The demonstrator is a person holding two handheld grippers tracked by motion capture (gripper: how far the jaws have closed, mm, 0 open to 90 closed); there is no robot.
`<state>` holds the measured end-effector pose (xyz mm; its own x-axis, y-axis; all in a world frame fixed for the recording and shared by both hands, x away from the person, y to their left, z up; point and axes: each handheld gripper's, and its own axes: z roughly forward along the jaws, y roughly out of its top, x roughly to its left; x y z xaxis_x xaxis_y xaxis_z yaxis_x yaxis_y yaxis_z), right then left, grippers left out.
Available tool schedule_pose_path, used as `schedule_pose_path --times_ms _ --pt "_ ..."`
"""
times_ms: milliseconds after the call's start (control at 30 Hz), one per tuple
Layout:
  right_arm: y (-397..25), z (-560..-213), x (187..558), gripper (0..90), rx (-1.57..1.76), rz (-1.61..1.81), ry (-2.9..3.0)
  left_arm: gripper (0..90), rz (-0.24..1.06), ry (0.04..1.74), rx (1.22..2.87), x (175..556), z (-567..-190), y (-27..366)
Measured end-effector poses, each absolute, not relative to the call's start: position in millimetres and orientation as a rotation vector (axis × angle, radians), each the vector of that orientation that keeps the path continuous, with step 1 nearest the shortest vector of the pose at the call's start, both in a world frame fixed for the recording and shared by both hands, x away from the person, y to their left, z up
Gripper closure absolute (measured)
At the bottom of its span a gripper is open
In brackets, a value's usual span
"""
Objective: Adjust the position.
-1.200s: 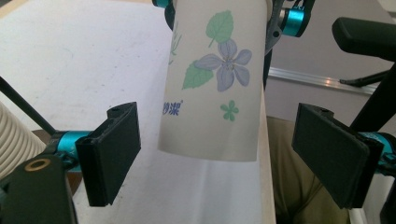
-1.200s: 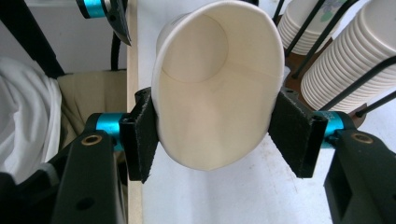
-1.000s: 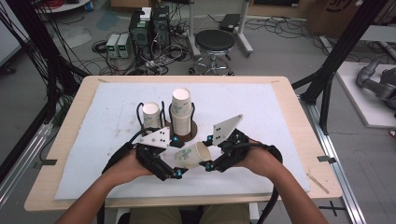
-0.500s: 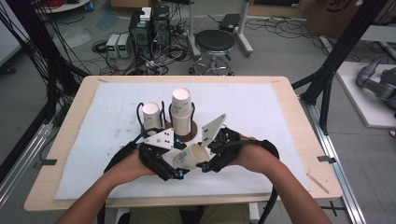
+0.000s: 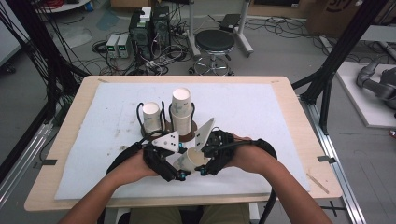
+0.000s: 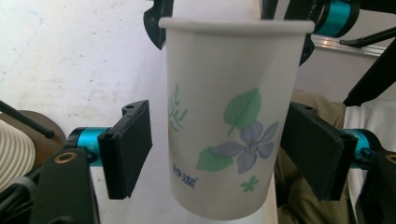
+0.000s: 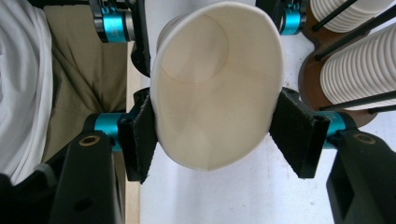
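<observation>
The paper cup point(image 5: 195, 160) hangs over the table's near edge, at six o'clock from the cup rack point(image 5: 169, 122). The right gripper point(image 7: 212, 135) squeezes its rim oval; the left gripper point(image 6: 212, 154) brackets its body, jaws apart. This looks like a handover: next, the left should close before the right lets go

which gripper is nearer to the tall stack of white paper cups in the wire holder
Right. The right gripper sits just in front of the tall stack of white paper cups, squeezing the flowered paper cup. The left gripper is beside it, farther left, jaws open around that cup.
</observation>
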<state>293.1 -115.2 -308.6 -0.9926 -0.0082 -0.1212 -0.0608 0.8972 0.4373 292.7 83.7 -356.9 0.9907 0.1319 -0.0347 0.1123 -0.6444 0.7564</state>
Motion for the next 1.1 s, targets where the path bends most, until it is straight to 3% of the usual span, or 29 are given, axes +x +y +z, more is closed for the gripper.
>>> schedule_pose_path --times_ms 300,367,633,733,1100 --pt "-109.5 -309.0 290.6 37.1 -0.085 0.641 2.952 32.4 0.007 0.147 2.295 292.5 -359.7 80.6" --pt "-108.2 -309.2 290.0 38.0 -0.092 0.627 2.951 37.1 0.009 0.123 2.303 291.5 -359.9 79.7" --pt "-111.1 -310.4 290.7 34.9 -0.071 0.684 2.962 37.3 -0.006 0.136 2.265 290.8 -361.7 82.1" --pt "-116.8 -307.7 290.9 25.2 -0.023 0.794 2.908 35.8 -0.004 0.163 2.234 291.8 -363.6 86.8" --pt "-164.2 -301.6 295.8 22.7 0.242 1.26 2.706 33.5 0.054 0.324 2.071 291.2 -381.0 117.5"
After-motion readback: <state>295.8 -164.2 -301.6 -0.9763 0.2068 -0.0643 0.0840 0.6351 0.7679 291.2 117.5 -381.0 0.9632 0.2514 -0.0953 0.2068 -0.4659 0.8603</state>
